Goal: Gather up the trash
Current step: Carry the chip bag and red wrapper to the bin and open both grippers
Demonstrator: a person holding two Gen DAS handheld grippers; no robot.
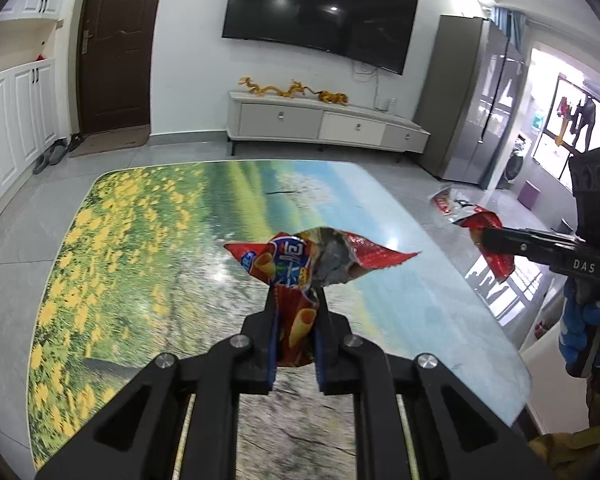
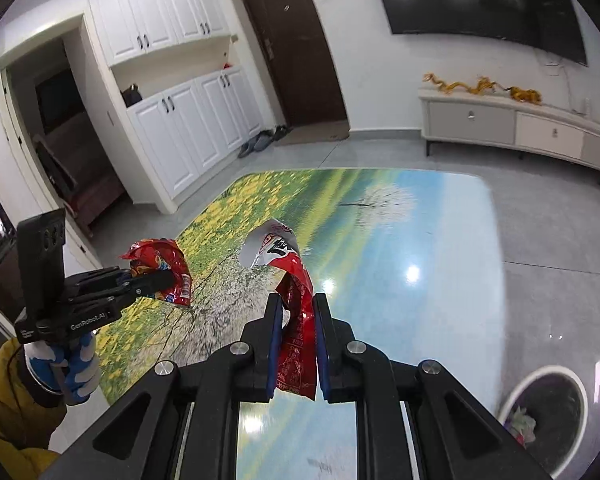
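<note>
Two empty snack wrappers above the worktop (image 2: 440, 240): blue-labelled wrapper (image 1: 296, 268) pinched in left gripper (image 1: 294, 300) jaws, red-white wrapper (image 2: 288, 280) pinched in right gripper (image 2: 296, 308) jaws. Light, crinkly, slippery; best held across bunched folds.

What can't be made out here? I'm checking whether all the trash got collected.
- Trash bin, right wrist view: cut off by the fisheye edge, contents blurred.
- Table near edge, both views: hidden behind the gripper bodies.
- Snack wrapper in the left gripper: print too crumpled to read.
</note>
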